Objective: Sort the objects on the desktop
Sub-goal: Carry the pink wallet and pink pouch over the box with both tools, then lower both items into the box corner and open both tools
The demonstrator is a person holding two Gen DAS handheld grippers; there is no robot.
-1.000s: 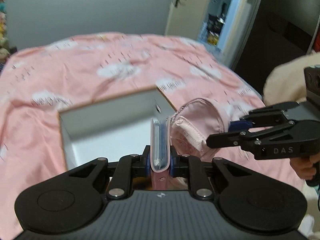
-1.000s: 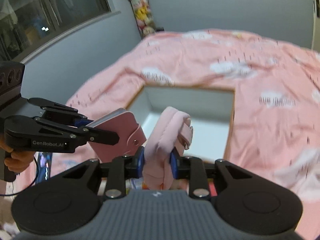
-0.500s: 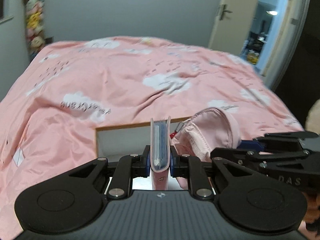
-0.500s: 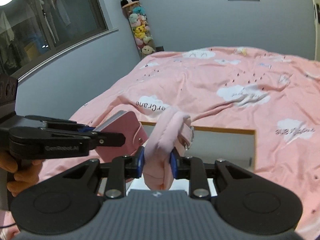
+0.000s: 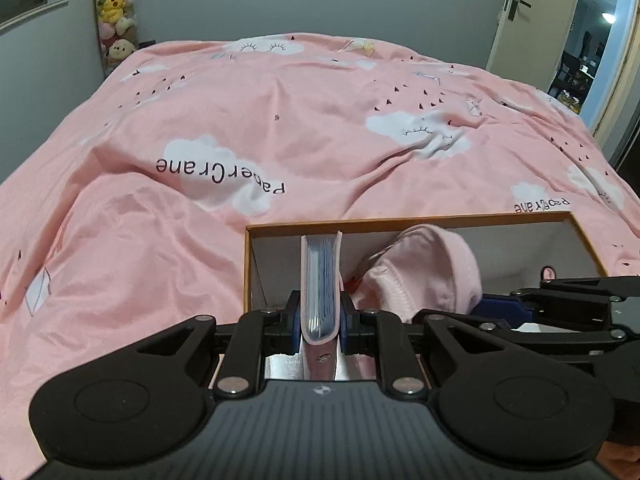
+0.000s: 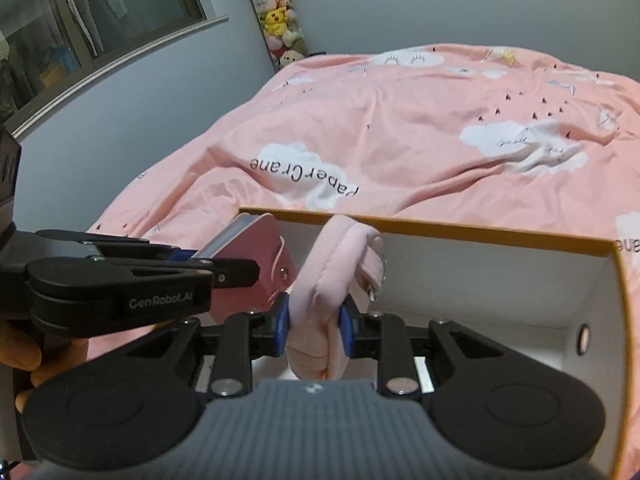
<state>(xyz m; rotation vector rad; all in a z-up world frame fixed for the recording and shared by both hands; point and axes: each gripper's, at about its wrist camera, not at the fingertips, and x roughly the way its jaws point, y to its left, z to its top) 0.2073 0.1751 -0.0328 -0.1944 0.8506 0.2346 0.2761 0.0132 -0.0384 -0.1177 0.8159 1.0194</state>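
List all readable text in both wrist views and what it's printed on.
"PaperCrane", upside down, on a white cloud of the pink bedspread, in both views.
"PaperCrane" again, on a cloud by the box's far right corner; partly readable.
"GenRobot.AI" on the side of the left tongs, seen from the right wrist.
Cut-off letters "ue" on the bedspread at the right wrist view's right edge.
Small logo marks on both camera housings: not text.

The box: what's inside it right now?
The box shows white walls; the card holder and pink pouch, each clamped in jaws, hang within its opening. Its floor is hidden behind the grippers.
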